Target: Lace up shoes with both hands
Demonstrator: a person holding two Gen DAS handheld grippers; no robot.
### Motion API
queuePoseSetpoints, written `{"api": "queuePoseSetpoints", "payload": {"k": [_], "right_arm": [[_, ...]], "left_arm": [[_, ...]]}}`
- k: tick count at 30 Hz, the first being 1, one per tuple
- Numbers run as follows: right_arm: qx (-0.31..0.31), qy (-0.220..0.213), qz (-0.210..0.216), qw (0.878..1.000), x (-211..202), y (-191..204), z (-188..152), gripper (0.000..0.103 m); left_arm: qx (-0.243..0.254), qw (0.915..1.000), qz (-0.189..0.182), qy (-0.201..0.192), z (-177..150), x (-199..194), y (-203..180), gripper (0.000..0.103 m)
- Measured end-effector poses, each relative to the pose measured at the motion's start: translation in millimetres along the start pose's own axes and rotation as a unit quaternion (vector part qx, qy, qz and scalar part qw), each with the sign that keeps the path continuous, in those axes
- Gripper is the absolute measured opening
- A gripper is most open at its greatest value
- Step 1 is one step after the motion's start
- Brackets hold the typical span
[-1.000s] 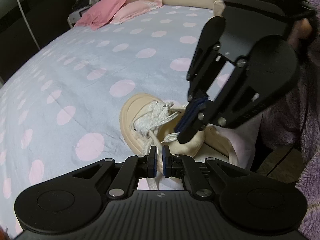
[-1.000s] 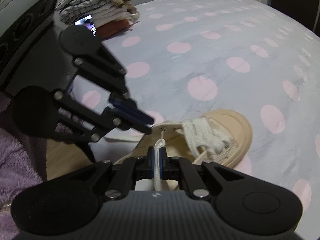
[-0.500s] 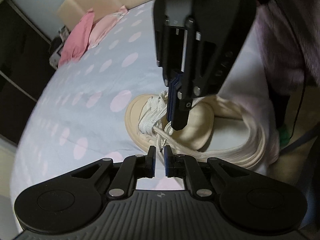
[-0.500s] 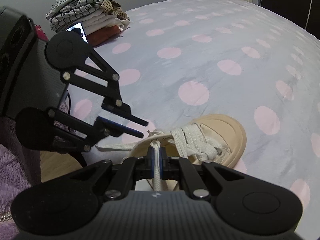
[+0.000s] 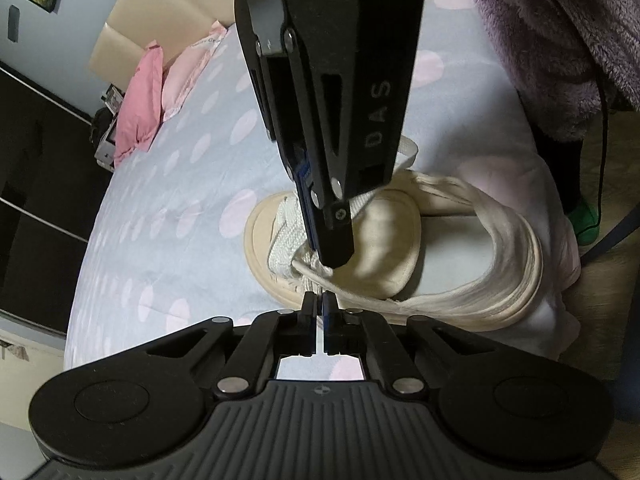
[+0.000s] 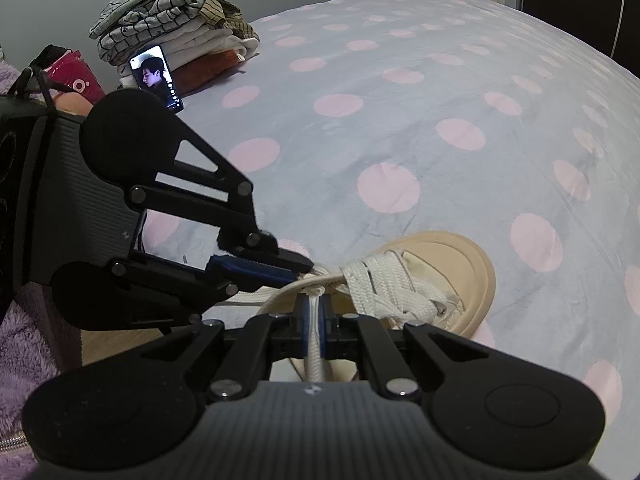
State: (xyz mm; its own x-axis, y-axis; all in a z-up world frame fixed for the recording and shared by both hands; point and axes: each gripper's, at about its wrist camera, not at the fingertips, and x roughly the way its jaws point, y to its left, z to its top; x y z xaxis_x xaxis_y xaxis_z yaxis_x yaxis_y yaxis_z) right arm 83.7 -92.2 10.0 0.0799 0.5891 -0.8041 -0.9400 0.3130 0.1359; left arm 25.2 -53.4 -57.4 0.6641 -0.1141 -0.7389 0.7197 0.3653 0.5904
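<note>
A cream canvas shoe [image 5: 260, 248] [image 6: 460, 256] with white laces [image 6: 384, 284] lies on the dotted bedsheet [image 6: 400, 128] near the bed's edge. My left gripper [image 5: 320, 300] [image 6: 300, 270] sits low over the eyelets, its jaws closing on a lace strand [image 5: 306, 274] that runs between the pads. My right gripper [image 6: 316, 304] [image 5: 328, 260] points down at the same spot from the other side. The other lace end [image 6: 314, 352] passes between its pads, which still press on it while the jaws are opening slightly. The two sets of fingertips almost touch.
Pink pillows [image 5: 140, 100] lie at the far end of the bed. A pile of folded clothes [image 6: 180, 28], a lit phone [image 6: 156, 76] and a red bag [image 6: 72, 76] are at the other side. A purple fleece sleeve [image 5: 560, 20] and the floor [image 5: 600, 300] border the bed's edge.
My left gripper rolled, sank toward the shoe and closed on a lace strand. The right gripper stayed put with its lace end between its pads.
</note>
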Motion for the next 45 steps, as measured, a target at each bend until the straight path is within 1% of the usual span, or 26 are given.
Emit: {"api": "queuePoseSetpoints", "payload": {"k": [2, 4, 5, 6, 8, 10, 12, 14, 17, 20, 23, 27, 32, 38, 45], "right_arm": [[0.003, -0.001, -0.001, 1.0, -2, 0, 0, 0.013], [0.004, -0.005, -0.003, 1.0, -5, 0, -1, 0.022], [0.004, -0.007, -0.004, 1.0, -7, 0, -1, 0.035], [0.003, -0.01, -0.006, 1.0, -10, 0, -1, 0.042], [0.002, -0.011, -0.01, 1.0, -14, 1, -2, 0.044], [0.001, -0.01, -0.02, 1.0, -18, 1, -4, 0.05], [0.001, -0.01, -0.041, 0.999, -21, -1, -5, 0.061], [0.002, -0.012, -0.06, 0.998, -25, -4, -7, 0.063], [0.015, -0.025, -0.082, 0.996, -32, -10, -9, 0.071], [0.027, -0.032, -0.095, 0.995, -37, -15, -11, 0.073], [0.032, -0.031, -0.103, 0.994, -38, -16, -13, 0.074], [0.032, -0.029, -0.11, 0.993, -41, -14, -14, 0.075], [0.037, -0.036, -0.115, 0.992, -47, -12, -14, 0.077], [0.041, -0.041, -0.118, 0.991, -51, -11, -14, 0.078], [0.051, -0.051, -0.124, 0.99, -56, -13, -14, 0.079]], "left_arm": [[-0.005, 1.0, 0.002, 0.004, -1, -1, 1, 0.001], [-0.016, 0.9998, 0.002, 0.008, -2, -4, 4, 0.001], [-0.022, 0.9997, 0.003, 0.01, -3, -5, 6, 0.001], [-0.027, 0.9996, 0.002, 0.012, -3, -6, 7, 0.001], [-0.037, 0.9992, 0.002, 0.015, -4, -9, 10, 0.001], [-0.042, 0.999, 0.003, 0.016, -6, -13, 10, 0.001], [-0.05, 0.9986, 0.002, 0.017, -8, -18, 10, 0.001], [-0.061, 0.998, 0.003, 0.018, -9, -23, 10, 0.001], [-0.077, 0.9969, 0.0, 0.018, -13, -32, 11, 0.0], [-0.089, 0.9957, -0.011, 0.021, -16, -42, 10, 0.001], [-0.096, 0.9946, -0.016, 0.035, -20, -51, 11, 0.0], [-0.12, 0.9914, -0.024, 0.045, -27, -65, 14, 0.0], [-0.135, 0.9884, -0.032, 0.062, -35, -84, 11, 0.0], [-0.144, 0.9851, -0.031, 0.089, -47, -100, 4, 0.0], [-0.164, 0.9793, -0.028, 0.115, -65, -117, -1, 0.0]]}}
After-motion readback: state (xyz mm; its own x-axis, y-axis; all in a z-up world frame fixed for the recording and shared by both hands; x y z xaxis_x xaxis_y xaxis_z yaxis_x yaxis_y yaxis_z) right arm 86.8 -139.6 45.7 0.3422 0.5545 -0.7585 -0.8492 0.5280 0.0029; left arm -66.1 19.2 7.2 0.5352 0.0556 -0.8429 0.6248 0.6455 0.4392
